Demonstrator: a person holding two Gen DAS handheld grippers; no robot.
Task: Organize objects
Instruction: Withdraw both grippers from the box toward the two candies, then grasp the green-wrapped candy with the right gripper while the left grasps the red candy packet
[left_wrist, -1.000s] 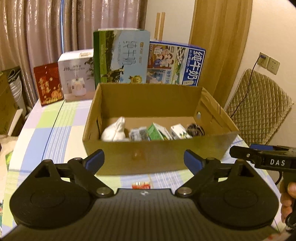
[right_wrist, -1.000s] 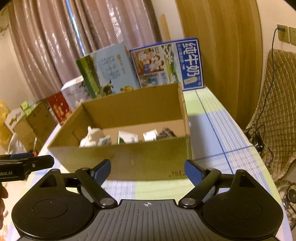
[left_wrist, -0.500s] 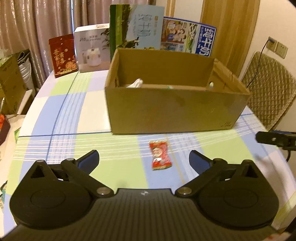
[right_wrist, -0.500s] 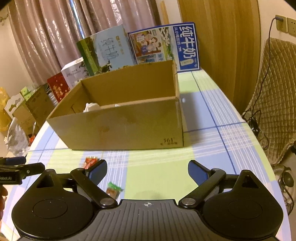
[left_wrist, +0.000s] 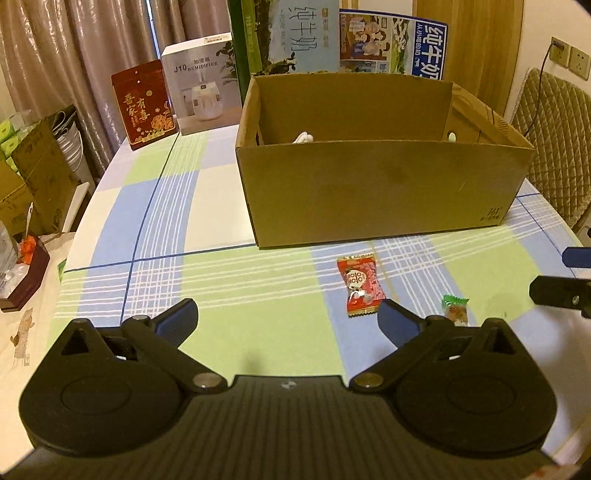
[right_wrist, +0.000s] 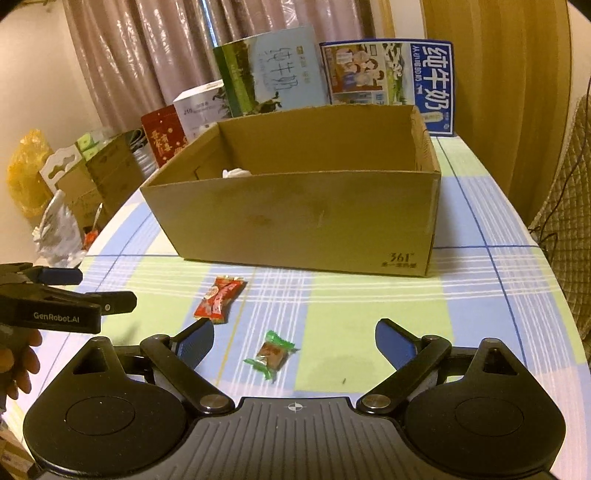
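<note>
An open cardboard box (left_wrist: 380, 195) (right_wrist: 295, 221) stands on the checked tablecloth with a white item (left_wrist: 303, 137) (right_wrist: 236, 172) showing over its rim. In front of it lie a red snack packet (left_wrist: 360, 286) (right_wrist: 218, 300) and a small green-wrapped candy (left_wrist: 455, 309) (right_wrist: 272, 354). My left gripper (left_wrist: 288, 317) hangs open above the cloth, the red packet just ahead of its right finger. My right gripper (right_wrist: 295, 338) is open too, with the green candy between its fingers' lines, a little ahead. Each gripper shows at the edge of the other's view.
Behind the box stand two milk cartons' cases (left_wrist: 391, 48) (left_wrist: 288, 40), a white humidifier box (left_wrist: 201, 92) and a red gift bag (left_wrist: 144, 103). A quilted chair (left_wrist: 550, 147) is at the right. Cardboard boxes and clutter (left_wrist: 33, 170) sit off the table's left edge. A hand (right_wrist: 16, 365) holds the left gripper.
Both grippers have pulled back and down from over the box; the box's inside items dropped out of sight, and the red packet and green candy on the cloth came into view.
</note>
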